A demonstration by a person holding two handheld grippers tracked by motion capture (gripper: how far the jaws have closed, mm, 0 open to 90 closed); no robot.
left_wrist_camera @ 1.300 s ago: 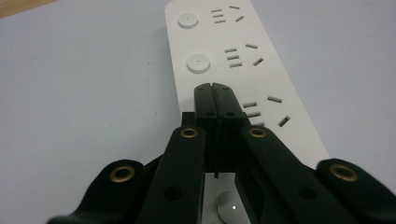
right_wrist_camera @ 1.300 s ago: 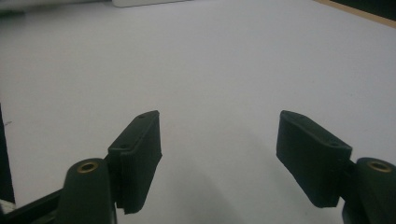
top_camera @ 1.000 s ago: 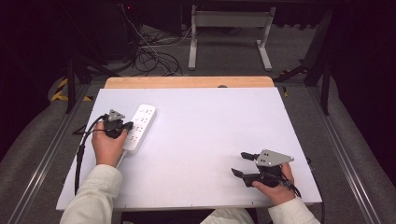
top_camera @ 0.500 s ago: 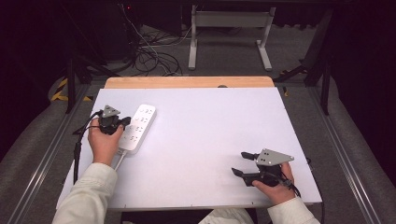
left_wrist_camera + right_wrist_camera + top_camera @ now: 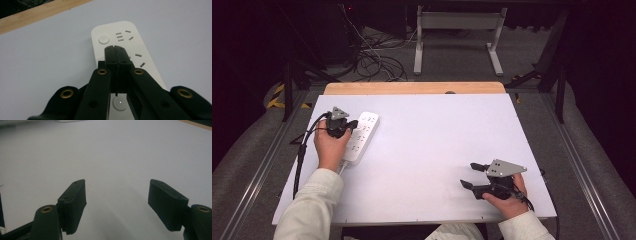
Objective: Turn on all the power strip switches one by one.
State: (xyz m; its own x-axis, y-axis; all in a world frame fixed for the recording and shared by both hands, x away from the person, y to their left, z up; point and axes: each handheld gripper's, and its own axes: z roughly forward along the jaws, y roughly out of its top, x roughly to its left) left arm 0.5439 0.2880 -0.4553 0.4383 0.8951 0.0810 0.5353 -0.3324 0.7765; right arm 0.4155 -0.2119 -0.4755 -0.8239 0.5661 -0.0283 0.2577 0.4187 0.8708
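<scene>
A white power strip (image 5: 361, 137) lies on the white table (image 5: 437, 135) at the left, its long side running toward the far edge. My left gripper (image 5: 354, 123) hovers over it with its jaws shut together and nothing between them. In the left gripper view the closed tips (image 5: 115, 48) sit just short of the strip's round button (image 5: 104, 39), above the white strip (image 5: 150, 62) and its sockets. My right gripper (image 5: 472, 175) rests near the table's front right, open and pointing left. The right gripper view shows its spread jaws (image 5: 117, 192) over bare table.
A wooden strip (image 5: 412, 88) borders the table's far edge. Black cables (image 5: 377, 62) and a metal stand (image 5: 457, 35) lie on the floor beyond. A black cable (image 5: 302, 155) trails from my left gripper off the table's left side.
My left hand has shifted slightly toward the far end of the power strip. My right hand has stayed still.
</scene>
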